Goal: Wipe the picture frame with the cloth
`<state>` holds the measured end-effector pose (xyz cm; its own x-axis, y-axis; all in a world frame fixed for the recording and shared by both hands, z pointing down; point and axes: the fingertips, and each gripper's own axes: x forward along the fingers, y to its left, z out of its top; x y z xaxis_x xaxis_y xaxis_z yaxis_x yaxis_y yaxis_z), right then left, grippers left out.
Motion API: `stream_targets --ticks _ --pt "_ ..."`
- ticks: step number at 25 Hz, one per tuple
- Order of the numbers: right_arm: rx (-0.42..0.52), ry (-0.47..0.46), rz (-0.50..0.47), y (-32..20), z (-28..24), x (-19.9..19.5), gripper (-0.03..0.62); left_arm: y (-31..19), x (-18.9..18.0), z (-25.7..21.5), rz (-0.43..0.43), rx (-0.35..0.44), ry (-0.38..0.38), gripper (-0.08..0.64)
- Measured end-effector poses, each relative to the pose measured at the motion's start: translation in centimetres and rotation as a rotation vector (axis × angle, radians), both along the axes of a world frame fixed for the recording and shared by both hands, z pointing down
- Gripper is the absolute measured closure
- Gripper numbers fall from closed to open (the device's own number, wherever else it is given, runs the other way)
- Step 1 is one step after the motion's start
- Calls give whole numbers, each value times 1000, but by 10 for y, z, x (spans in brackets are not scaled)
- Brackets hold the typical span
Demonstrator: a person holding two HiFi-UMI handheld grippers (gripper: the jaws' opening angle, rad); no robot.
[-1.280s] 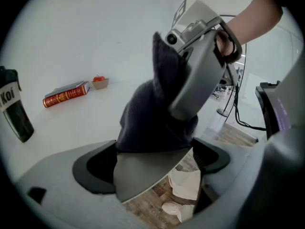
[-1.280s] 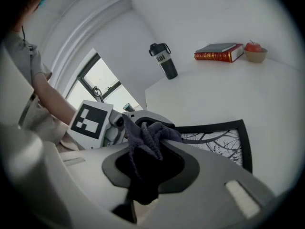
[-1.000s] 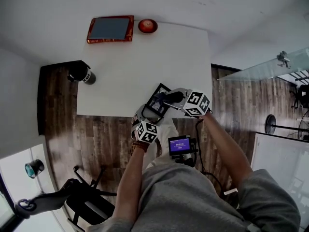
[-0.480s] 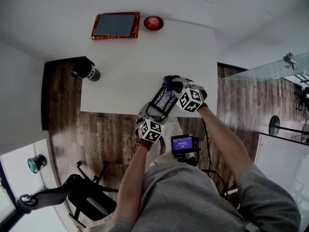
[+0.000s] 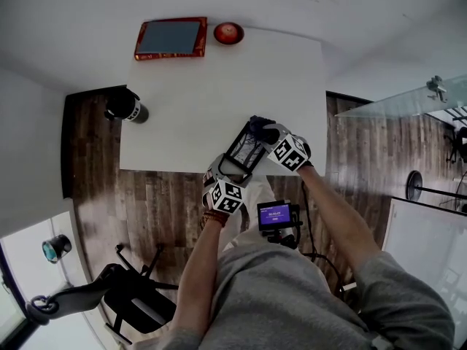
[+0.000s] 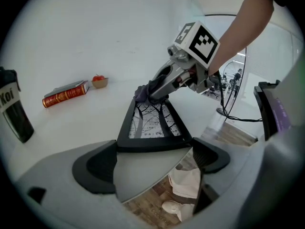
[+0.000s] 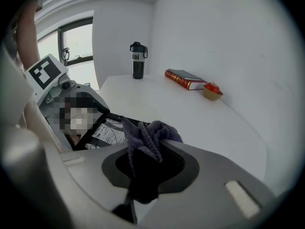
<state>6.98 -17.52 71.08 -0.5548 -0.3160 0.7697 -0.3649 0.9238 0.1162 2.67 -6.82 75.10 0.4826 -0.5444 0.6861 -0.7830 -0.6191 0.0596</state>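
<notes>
We see the black-rimmed picture frame with a tree print [image 5: 244, 152] at the near edge of the white table [image 5: 219, 86], its near rail clamped in our left gripper [image 6: 152, 154]. Our right gripper [image 7: 152, 171] is closed on the bunched dark purple cloth [image 7: 150, 137] (touching the frame's far end). A red hardback book [image 5: 169, 38] and a black bottle [image 5: 125, 108] sit well apart.

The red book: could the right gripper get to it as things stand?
Probably not to pick it up. Nothing stands on the table between them, but the right gripper is shut on the cloth at the picture frame, and the book lies at the far corner.
</notes>
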Motion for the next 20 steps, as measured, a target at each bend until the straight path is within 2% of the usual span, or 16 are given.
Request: stream_targets --ticks 4,7,12,20 --pt "-32 3 77 8 1 -6 517 0 -1 0 0 4 -1 67" --pt "-71 3 62 29 8 -18 522 0 -1 -1 -1 6 -3 67" --pt "-121 -69 165 36 13 -19 523 0 1 -1 1 2 0 67" --pt "-227 -104 121 56 8 -28 523 0 0 -2 1 5 -1 67"
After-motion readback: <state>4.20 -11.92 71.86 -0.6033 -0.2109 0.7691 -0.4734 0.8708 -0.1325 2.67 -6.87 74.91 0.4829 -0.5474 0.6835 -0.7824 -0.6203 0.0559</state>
